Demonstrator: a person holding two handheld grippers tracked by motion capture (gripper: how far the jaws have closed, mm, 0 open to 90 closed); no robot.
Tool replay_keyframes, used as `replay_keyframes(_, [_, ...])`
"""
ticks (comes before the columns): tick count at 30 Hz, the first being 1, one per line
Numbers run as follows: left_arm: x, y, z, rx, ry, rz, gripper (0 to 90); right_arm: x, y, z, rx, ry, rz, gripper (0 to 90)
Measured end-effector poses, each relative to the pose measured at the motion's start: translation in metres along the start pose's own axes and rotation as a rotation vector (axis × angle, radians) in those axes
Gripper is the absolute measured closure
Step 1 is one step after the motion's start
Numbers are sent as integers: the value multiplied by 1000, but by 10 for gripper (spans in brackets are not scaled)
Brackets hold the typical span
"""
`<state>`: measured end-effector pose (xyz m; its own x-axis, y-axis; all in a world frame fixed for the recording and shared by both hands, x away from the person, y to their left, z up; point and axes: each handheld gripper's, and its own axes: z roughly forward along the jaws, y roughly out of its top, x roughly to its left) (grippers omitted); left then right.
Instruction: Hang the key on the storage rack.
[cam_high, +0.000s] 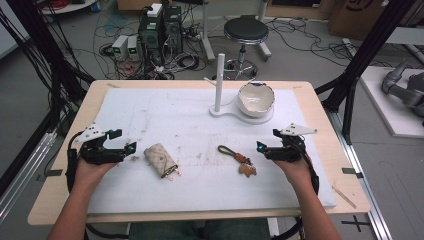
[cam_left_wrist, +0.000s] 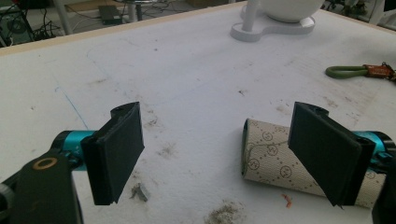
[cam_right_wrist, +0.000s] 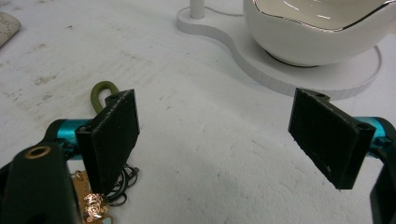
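Observation:
A beige patterned key pouch (cam_high: 161, 160) lies on the white mat, just right of my left gripper (cam_high: 131, 148). In the left gripper view the key pouch (cam_left_wrist: 271, 158) sits partly behind the right jaw, and the left gripper (cam_left_wrist: 224, 158) is open with bare mat between its jaws. A keychain (cam_high: 239, 159) with a green loop and a brown tag lies left of my right gripper (cam_high: 260, 148). In the right gripper view the right gripper (cam_right_wrist: 219, 149) stands open and empty, with the keychain (cam_right_wrist: 100, 93) behind its left jaw.
A white stand (cam_high: 235, 112) with an upright post (cam_high: 219, 80) holds a white bowl (cam_high: 256, 98) at the back right of the mat. The white mat (cam_high: 190, 125) covers a wooden table (cam_high: 65, 195). A stool and cables stand on the floor beyond.

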<state>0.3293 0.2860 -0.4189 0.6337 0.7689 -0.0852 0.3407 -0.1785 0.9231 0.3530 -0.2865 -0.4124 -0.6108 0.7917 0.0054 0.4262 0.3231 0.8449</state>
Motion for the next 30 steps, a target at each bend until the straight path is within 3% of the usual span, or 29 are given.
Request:
replay_keyframes(19, [1, -1, 0, 2, 6, -2, 182, 17, 6, 11, 20, 45, -49, 166])
replay_keyframes(30, [2, -1, 1, 5, 4, -2, 182, 40, 6, 31, 106, 104, -118, 166])
